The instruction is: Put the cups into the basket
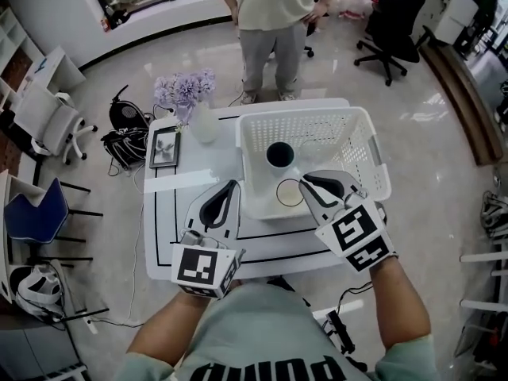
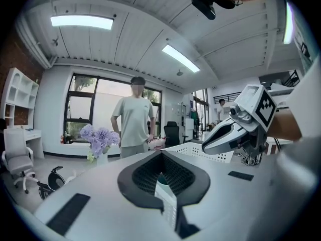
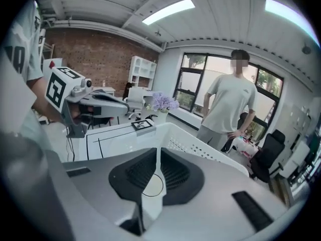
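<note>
The table (image 1: 159,244) puts the basket (image 1: 302,116) just ahead of both grippers, within easy reach. We hold our right gripper (image 1: 305,182) above its near wall, jaws together and empty, likely clear of the white cup (image 1: 284,195) just below its tips. The dark cup (image 1: 279,155) stands beyond. Our left gripper (image 1: 232,187) hangs beside, closed on nothing.

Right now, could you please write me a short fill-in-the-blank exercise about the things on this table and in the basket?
1. The white basket holds ___ cups: a dark cup and a white cup.
2. The flowers on the table are ___ in colour.
3. In the head view, the picture frame lies to the ___ of the basket.
Missing words: two; purple; left.
</note>
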Action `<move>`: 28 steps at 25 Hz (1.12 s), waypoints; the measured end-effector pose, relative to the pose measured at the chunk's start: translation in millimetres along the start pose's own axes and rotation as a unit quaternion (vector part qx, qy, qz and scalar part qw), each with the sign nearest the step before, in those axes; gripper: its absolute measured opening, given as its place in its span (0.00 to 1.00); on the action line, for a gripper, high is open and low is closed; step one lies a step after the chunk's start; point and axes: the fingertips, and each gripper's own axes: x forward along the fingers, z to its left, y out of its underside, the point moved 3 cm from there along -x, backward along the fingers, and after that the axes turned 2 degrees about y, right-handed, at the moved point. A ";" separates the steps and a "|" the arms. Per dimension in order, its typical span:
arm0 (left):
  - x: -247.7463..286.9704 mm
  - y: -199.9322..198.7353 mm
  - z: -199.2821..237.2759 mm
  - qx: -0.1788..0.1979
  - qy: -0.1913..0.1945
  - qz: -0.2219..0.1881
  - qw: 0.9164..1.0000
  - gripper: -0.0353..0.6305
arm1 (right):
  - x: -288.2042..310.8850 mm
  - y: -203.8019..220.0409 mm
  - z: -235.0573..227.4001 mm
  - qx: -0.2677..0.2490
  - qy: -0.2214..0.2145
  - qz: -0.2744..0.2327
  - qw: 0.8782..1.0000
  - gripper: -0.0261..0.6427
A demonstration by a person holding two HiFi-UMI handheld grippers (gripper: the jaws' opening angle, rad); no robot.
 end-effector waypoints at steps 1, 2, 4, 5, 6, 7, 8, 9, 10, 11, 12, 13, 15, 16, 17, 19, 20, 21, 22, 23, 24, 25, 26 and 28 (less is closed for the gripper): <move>-2.7 -0.1 0.7 -0.001 0.001 0.000 1.000 0.06 | -3.0 -0.8 3.6 0.017 0.015 -0.007 1.000 0.10; -5.3 0.2 1.8 -0.002 0.001 0.000 1.000 0.06 | -5.8 -1.0 6.9 0.034 0.030 -0.015 0.999 0.10; -10.9 1.5 4.8 -0.001 0.002 0.001 1.000 0.06 | -10.4 -0.6 12.9 0.068 0.061 -0.031 0.995 0.09; -14.1 2.3 6.6 0.000 0.003 0.001 1.000 0.06 | -12.5 -0.6 15.9 0.084 0.075 -0.038 0.993 0.09; -17.5 3.1 8.5 0.001 0.003 0.001 1.000 0.06 | -14.7 -0.7 18.9 0.096 0.088 -0.044 0.990 0.09; -20.9 3.7 10.2 0.001 0.004 0.001 1.000 0.06 | -17.1 -1.0 21.8 0.106 0.102 -0.049 0.988 0.09; -24.3 4.0 11.8 0.001 0.005 0.000 1.000 0.06 | -19.7 -1.4 24.9 0.114 0.115 -0.054 0.985 0.09; -27.7 4.0 13.3 0.001 0.006 -0.001 1.000 0.06 | -22.2 -1.8 28.2 0.122 0.129 -0.058 0.982 0.09; -31.4 3.9 14.7 0.002 0.007 -0.003 1.000 0.06 | -24.7 -1.8 31.7 0.128 0.144 -0.062 0.979 0.09; -35.2 3.8 16.0 0.002 0.010 -0.004 1.000 0.06 | -26.9 -1.0 35.6 0.133 0.159 -0.065 0.976 0.09; -39.2 4.0 16.9 0.003 0.013 -0.005 1.000 0.06 | -28.8 0.6 40.2 0.138 0.174 -0.068 0.973 0.09; -43.3 4.9 17.5 0.004 0.017 -0.006 1.000 0.06 | -30.4 2.2 46.3 0.141 0.187 -0.070 0.970 0.09; -52.1 7.9 18.2 0.005 0.027 -0.004 1.000 0.06 | -31.7 3.3 62.8 0.152 0.202 -0.074 0.965 0.08; -56.5 9.6 18.6 0.005 0.033 -0.003 0.999 0.06 | -31.6 3.1 72.2 0.157 0.207 -0.074 0.963 0.08; -61.1 11.3 18.9 0.005 0.039 -0.002 0.999 0.06 | -31.2 3.4 81.3 0.161 0.210 -0.073 0.962 0.08; -71.0 14.8 19.6 0.005 0.050 0.001 0.999 0.06 | -30.4 7.0 97.5 0.167 0.221 -0.066 0.958 0.08; -76.0 16.5 19.8 0.006 0.057 0.002 0.998 0.06 | -30.4 9.5 104.5 0.171 0.229 -0.063 0.956 0.08; -81.2 18.2 19.8 0.007 0.063 0.003 0.998 0.06 | -30.4 11.4 111.2 0.176 0.236 -0.062 0.954 0.07; -86.4 20.0 19.5 0.009 0.069 0.004 0.998 0.06 | -30.2 12.3 117.9 0.181 0.243 -0.062 0.951 0.07; -91.7 22.2 18.7 0.010 0.076 0.005 0.997 0.06 | -29.7 12.6 124.6 0.187 0.248 -0.063 0.949 0.07; -97.1 25.2 17.6 0.011 0.082 0.006 0.997 0.06 | -29.1 13.5 131.2 0.192 0.251 -0.061 0.947 0.07; -102.3 28.8 16.3 0.013 0.089 0.007 0.996 0.06 | -28.6 15.3 137.6 0.195 0.255 -0.058 0.945 0.07; -107.4 32.2 15.0 0.015 0.096 0.006 0.995 0.06 | -28.3 17.7 143.8 0.197 0.258 -0.055 0.944 0.07; -116.7 36.2 13.3 0.018 0.108 0.006 0.994 0.06 | -28.0 20.9 155.5 0.202 0.265 -0.051 0.941 0.07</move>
